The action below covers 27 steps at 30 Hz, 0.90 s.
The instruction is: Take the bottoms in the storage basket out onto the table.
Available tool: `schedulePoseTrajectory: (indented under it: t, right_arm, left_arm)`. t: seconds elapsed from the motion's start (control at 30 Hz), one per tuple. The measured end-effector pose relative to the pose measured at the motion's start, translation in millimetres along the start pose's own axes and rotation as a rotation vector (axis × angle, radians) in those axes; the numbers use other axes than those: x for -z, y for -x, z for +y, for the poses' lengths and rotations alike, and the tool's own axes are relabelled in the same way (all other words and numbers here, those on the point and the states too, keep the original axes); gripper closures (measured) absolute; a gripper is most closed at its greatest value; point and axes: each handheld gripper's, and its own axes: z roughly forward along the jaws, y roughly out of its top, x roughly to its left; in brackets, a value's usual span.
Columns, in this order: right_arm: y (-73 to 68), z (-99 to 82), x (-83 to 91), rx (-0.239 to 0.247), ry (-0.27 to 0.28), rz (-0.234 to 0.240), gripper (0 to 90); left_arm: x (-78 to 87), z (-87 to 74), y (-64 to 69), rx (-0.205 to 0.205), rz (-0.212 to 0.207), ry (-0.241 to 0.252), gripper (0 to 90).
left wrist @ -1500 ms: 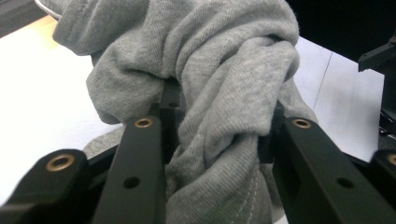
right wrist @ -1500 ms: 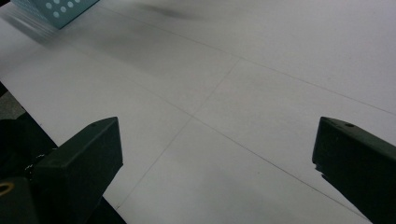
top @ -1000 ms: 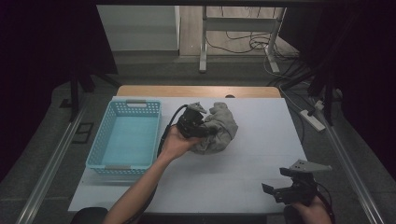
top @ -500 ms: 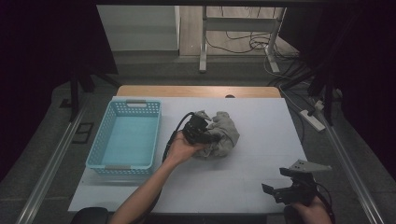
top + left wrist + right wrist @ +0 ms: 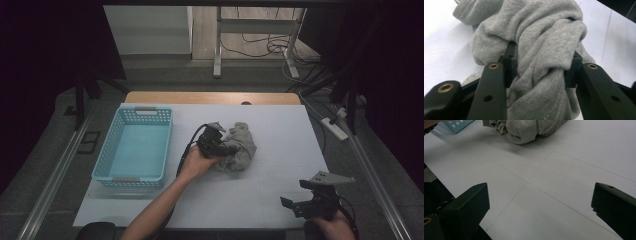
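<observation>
A crumpled grey cloth lies in the middle of the white table. My left gripper reaches into it from the left. In the left gripper view the two black jaws press a thick twisted fold of the grey cloth from both sides, so the left gripper is shut on the fabric. My right gripper sits low at the table's front right corner, far from the cloth. The right gripper stands open with bare table between its jaws and the cloth lies well ahead.
A light blue plastic basket stands on the left part of the table, with nothing visible inside; its corner shows in the right gripper view. A wooden strip runs along the far edge. Cables and a power strip lie beyond the right side.
The left hand pushed its gripper further into the cloth and drew slightly toward the near side; the cloth bunched and shifted with it. The right gripper stayed put.
</observation>
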Motion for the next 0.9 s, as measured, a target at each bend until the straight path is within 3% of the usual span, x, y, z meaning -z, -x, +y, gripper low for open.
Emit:
schedulePoseTrajectory:
  t: [0.23, 0.43, 0.9]
  right_arm:
    - [-0.1, 0.1, -0.3, 0.001, -0.003, 0.000, 2.0]
    - [0.0, 0.2, -0.3, 0.002, -0.007, 0.002, 2.0]
    - [0.2, 0.2, -0.4, 0.003, -0.009, 0.007, 2.0]
  left_arm:
    - [-5.6, -3.3, -3.2, -0.019, 0.031, -0.012, 47.3]
    - [-10.0, -5.9, -6.7, -0.017, 0.025, -0.020, 37.7]
    - [-9.3, -6.4, -2.0, -0.033, 0.063, -0.016, 19.6]
